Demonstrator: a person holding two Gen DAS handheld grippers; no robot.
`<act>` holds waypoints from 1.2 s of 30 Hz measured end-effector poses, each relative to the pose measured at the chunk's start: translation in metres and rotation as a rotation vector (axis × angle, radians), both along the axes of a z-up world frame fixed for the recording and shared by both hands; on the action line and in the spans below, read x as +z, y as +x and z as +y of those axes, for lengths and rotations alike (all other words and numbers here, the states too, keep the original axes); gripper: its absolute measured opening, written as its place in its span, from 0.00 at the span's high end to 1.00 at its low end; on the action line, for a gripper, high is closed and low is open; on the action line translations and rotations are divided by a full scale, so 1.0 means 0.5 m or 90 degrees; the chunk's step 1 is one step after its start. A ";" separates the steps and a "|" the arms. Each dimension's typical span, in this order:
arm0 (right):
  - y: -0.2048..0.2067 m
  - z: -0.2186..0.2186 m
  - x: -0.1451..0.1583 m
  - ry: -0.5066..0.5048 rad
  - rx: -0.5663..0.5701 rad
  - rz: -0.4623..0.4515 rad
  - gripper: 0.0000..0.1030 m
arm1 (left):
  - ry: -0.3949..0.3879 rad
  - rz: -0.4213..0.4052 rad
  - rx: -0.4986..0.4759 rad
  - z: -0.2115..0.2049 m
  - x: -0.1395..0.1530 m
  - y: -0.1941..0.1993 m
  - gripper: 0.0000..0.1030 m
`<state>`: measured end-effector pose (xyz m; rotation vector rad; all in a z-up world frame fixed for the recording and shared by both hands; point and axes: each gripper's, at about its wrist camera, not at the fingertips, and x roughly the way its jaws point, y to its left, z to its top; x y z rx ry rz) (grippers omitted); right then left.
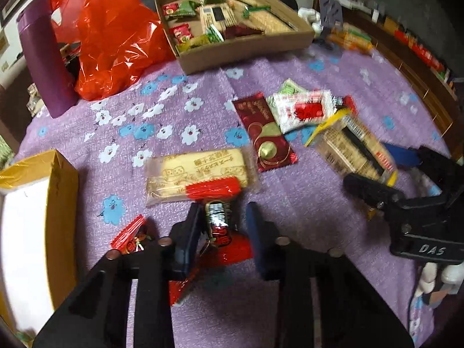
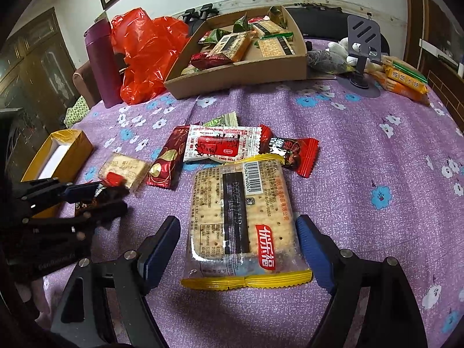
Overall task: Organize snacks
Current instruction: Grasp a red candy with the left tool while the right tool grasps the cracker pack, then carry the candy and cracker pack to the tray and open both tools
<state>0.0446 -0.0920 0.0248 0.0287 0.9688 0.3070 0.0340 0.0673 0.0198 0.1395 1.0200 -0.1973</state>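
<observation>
My left gripper (image 1: 223, 211) is low over the purple flowered cloth, shut on a small red candy packet (image 1: 220, 229). In the right wrist view the left gripper (image 2: 116, 197) shows at the left with that candy (image 2: 111, 179) in its fingers. My right gripper (image 2: 237, 221) is open, its blue pads on either side of a yellow-edged cracker packet (image 2: 240, 226); a thin gap shows at the left pad. The left wrist view has the right gripper (image 1: 371, 165) and cracker packet (image 1: 353, 148) at the right. A cardboard tray (image 1: 246, 55) holding several snacks stands at the back.
Loose snacks lie mid-table: a pale biscuit pack (image 1: 197, 171), a dark red bar (image 1: 264, 133), a white-red packet (image 1: 301, 110) and a red candy (image 2: 293, 153). A yellow box (image 1: 58, 179) stands left. A red bag (image 1: 110, 43), a purple bottle (image 1: 43, 55) and a phone stand (image 2: 362, 46) stand behind.
</observation>
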 end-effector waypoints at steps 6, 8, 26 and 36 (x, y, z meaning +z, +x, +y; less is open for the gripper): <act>-0.002 0.010 -0.002 -0.047 0.002 -0.008 0.31 | -0.006 -0.014 0.012 0.006 0.004 -0.016 0.83; -0.001 0.005 -0.001 -0.036 -0.002 -0.007 0.31 | -0.023 -0.020 0.015 0.010 0.012 -0.027 0.83; -0.044 -0.022 0.046 0.065 -0.032 -0.097 0.32 | -0.189 -0.169 0.139 0.241 0.176 -0.243 0.82; -0.088 0.147 0.156 0.109 0.072 -0.081 0.32 | -0.138 -0.197 0.267 0.489 0.191 -0.277 0.82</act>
